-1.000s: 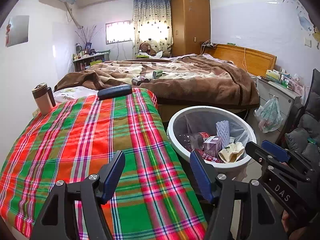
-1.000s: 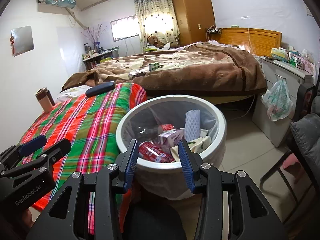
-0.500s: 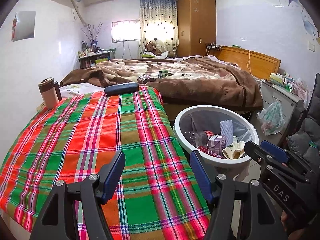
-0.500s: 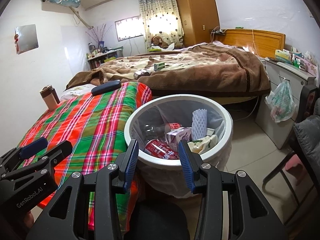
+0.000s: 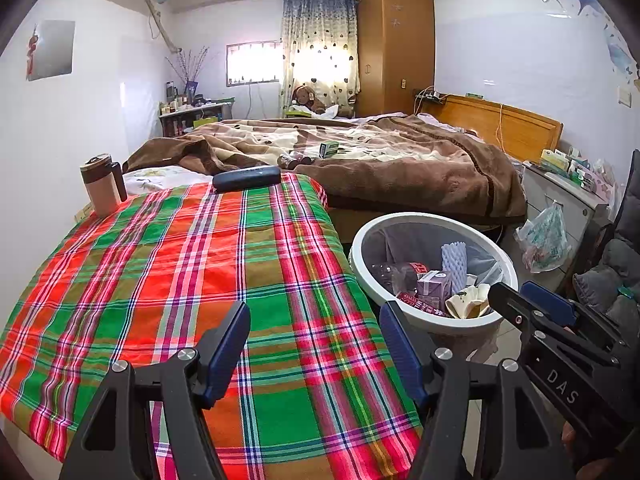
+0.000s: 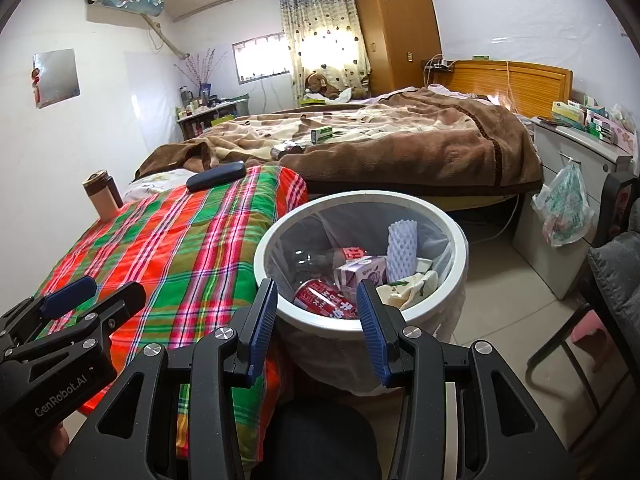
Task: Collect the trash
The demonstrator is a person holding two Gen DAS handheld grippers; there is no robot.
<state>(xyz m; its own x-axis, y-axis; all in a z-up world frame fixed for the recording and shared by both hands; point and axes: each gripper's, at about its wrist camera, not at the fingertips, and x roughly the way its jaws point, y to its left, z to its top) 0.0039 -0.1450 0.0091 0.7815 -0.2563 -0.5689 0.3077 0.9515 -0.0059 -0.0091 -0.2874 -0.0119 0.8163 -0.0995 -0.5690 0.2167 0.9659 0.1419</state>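
Observation:
A white round trash bin [image 6: 362, 330] with a clear liner stands on the floor beside the plaid-covered table [image 5: 168, 280]; it also shows in the left wrist view [image 5: 432, 320]. It holds a red can [image 6: 324, 298], a purple carton [image 6: 362, 272], a white foam sleeve [image 6: 402, 250] and a clear bottle. My left gripper [image 5: 314, 340] is open and empty over the table's near edge. My right gripper [image 6: 316, 320] is open and empty just in front of the bin's rim.
A tumbler [image 5: 100, 186] and a dark case [image 5: 246, 178] sit at the table's far end. A bed with a brown blanket [image 5: 380, 160] carries a small green box [image 5: 329, 149]. A cabinet with a hanging bag [image 6: 566, 208] and a chair [image 6: 612, 276] stand right.
Both grippers have drawn back and up from the bin and table; more of the table and bin now show. Both stay open and empty.

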